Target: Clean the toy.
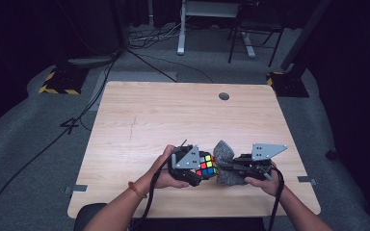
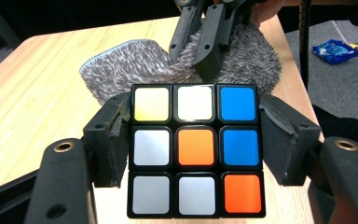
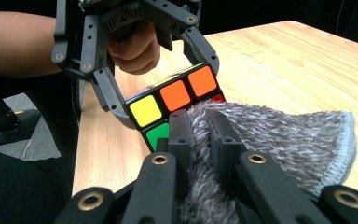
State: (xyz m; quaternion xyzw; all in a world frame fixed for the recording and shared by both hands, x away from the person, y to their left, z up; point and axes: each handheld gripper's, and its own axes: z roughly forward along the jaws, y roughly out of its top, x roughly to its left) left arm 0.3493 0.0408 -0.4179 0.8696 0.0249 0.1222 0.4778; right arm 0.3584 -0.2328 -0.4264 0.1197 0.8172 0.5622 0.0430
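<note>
- The left tool (image 1: 196,169) is clamped on the puzzle cube (image 2: 196,149), one padded jaw on each side face. The cube sits between those jaws, raised a little off the surface (image 1: 173,115) as far as I can judge. The pads look worn and bear on the middle layer, so a hard sideways rub could twist the cube out of the grip or turn one of its layers.
- The right tool (image 1: 231,168) is clamped on a fold of the grey fluffy cloth (image 3: 279,135), with the cube directly ahead of its tips and the cloth touching the cube's far face. Only a narrow pinch of pile sits between the jaws, so dragging it across the cube may pull the cloth free.
- The right tool's hard tips stand very close to the cube. If the cloth bunches aside, bare plastic, not fabric, meets the stickers and may scuff them or knock the cube loose.
- Most of the cloth hangs loose to one side of the right tool, so it could snag on a cube corner or on the left tool's linkage.
- Both tools work near the surface's near edge, so a dropped cube could roll off towards the person.
</note>
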